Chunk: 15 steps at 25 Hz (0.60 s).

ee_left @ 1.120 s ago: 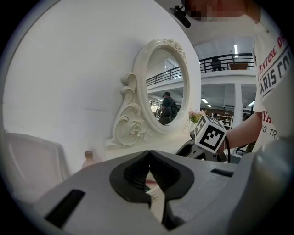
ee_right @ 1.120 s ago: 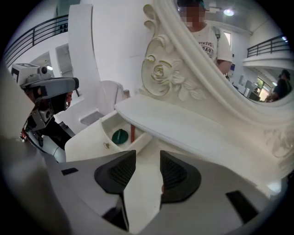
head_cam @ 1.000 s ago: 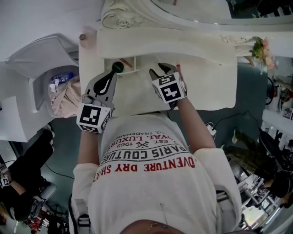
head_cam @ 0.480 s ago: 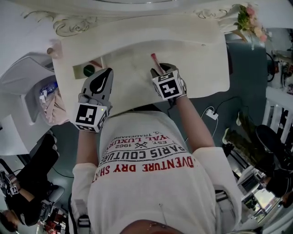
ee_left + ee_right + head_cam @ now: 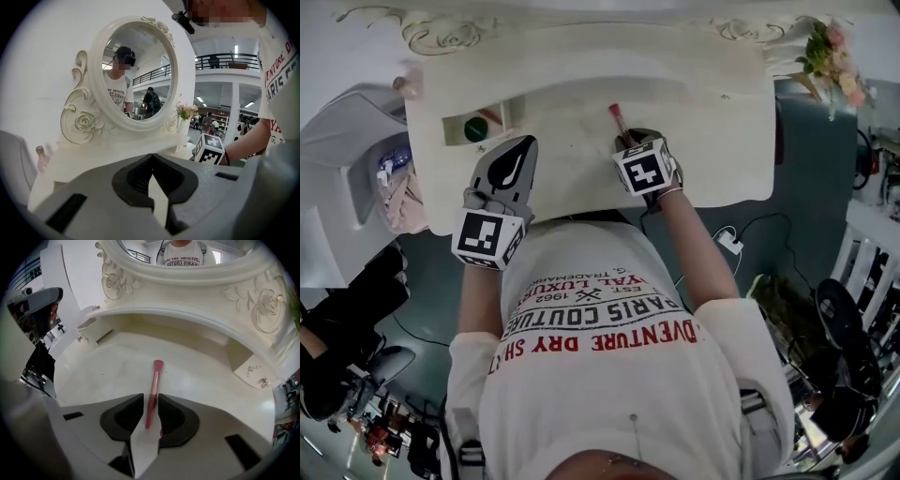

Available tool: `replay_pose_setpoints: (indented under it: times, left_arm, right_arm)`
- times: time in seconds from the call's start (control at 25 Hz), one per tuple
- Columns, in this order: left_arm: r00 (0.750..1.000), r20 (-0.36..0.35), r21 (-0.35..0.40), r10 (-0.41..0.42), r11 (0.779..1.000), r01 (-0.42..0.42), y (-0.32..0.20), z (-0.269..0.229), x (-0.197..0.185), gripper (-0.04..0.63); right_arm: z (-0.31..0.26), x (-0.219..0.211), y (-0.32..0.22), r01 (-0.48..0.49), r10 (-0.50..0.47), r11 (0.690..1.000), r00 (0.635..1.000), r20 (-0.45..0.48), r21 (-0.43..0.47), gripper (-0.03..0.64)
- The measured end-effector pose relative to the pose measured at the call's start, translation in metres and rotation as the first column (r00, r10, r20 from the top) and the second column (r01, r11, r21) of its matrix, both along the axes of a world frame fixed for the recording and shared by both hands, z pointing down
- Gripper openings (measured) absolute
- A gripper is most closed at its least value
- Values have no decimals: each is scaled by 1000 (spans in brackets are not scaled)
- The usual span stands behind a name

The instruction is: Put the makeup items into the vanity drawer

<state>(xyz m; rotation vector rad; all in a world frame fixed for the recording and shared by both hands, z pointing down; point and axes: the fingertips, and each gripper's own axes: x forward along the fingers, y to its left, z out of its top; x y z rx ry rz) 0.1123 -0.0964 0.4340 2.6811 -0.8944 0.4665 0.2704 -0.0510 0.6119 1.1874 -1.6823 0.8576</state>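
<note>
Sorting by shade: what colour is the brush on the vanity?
Pinkish red brush, clearest in the right gripper view.

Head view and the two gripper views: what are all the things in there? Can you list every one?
vanity table: one, cream white, in front of the person
mirror: one, oval with a white carved frame, at the back of the vanity
drawer: one, cream, open at the vanity's left
round item: one, green, inside the drawer
makeup brush: one, pink-red, lying on the tabletop
flowers: one bunch, pink with green leaves, far right corner
shirt: one, white with red print, on the person
left hand-held gripper: one, grey, jaws together, empty, near the drawer
right hand-held gripper: one, grey, jaws closing either side of the brush handle
</note>
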Motion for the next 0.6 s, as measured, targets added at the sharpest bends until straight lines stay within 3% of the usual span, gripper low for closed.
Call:
replay_pose_setpoints:
  times: [0.16, 0.36, 0.6]
  left_arm:
    - [1000, 2, 5, -3, 1000, 3, 1, 0, 0, 8]
    - [1000, 0, 40, -2, 999, 2, -4, -11, -10, 8]
    - [1000, -15, 59, -26, 998, 26, -12, -22, -43, 8]
  right_arm:
    - [1, -6, 1, 30, -30, 999, 1000, -6, -23, 43]
    - [-11, -14, -9, 59, -59, 998, 998, -25, -4, 43]
    - [-48, -57, -31, 93, -95, 995, 994, 59, 39, 43]
